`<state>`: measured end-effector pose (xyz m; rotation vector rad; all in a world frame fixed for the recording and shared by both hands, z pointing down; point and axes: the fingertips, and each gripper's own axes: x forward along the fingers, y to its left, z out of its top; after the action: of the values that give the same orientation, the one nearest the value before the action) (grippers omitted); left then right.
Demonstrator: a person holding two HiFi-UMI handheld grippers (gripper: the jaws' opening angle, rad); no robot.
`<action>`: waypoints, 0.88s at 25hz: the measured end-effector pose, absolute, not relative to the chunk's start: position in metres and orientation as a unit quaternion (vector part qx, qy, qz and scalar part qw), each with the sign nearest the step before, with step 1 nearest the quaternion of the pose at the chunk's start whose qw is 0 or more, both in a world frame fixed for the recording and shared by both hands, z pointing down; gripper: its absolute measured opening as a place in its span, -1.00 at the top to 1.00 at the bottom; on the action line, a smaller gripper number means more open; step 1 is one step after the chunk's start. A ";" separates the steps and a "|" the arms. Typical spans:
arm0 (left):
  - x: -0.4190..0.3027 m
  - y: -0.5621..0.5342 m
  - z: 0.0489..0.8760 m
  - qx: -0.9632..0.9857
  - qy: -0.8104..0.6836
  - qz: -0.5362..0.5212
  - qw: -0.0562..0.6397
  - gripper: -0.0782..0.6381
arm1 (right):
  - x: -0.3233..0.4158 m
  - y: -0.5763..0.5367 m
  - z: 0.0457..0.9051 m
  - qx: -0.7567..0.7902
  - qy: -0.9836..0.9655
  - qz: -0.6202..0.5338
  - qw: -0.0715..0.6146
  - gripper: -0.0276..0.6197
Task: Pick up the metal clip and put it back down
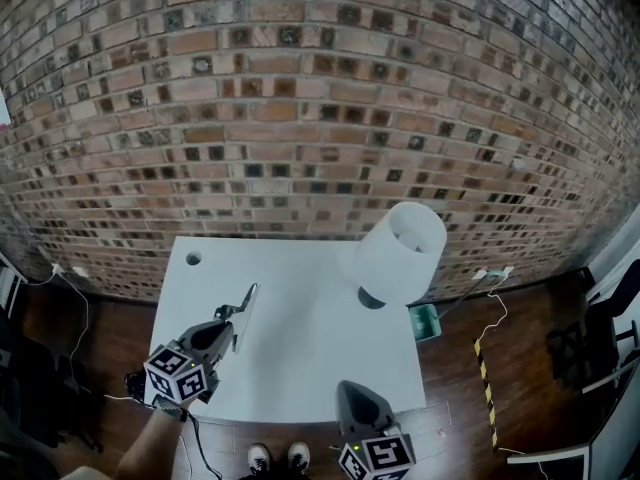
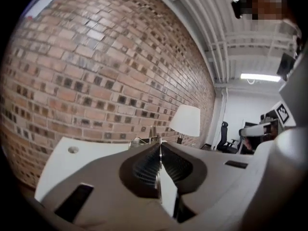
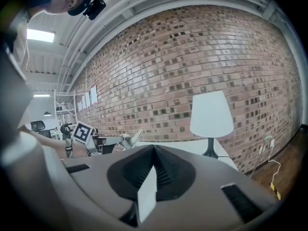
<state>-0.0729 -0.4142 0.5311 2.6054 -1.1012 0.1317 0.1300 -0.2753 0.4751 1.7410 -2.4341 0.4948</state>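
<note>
The metal clip is a thin silvery piece that sticks out ahead of my left gripper, above the left part of the white table. The left jaws are shut on the metal clip. In the left gripper view its wire ends show just past the closed jaw tips. The right gripper view shows the clip held up off the table at the left. My right gripper hovers over the table's near edge, shut, with nothing in it.
A white-shaded lamp stands at the table's far right corner. A round grommet hole marks the far left corner. A brick wall runs behind the table. A green box and cables lie on the floor to the right.
</note>
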 end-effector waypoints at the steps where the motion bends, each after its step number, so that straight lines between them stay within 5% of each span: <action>1: -0.073 -0.408 0.520 0.910 -0.391 0.052 0.126 0.75 | 0.130 -0.273 0.472 0.573 -0.802 0.161 0.052 0.98; 11: -0.081 -0.336 0.440 0.886 -0.451 0.051 -0.093 0.75 | 0.119 -0.255 0.453 0.567 -0.810 0.143 0.040 0.98; 22: -0.087 -0.312 0.424 0.876 -0.470 0.029 -0.101 0.75 | 0.121 -0.243 0.442 0.566 -0.813 0.129 0.036 0.98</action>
<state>-0.0874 -0.3122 0.4243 2.9448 -1.5801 0.0984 0.1206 -0.2434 0.4423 1.7394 -2.4983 0.3968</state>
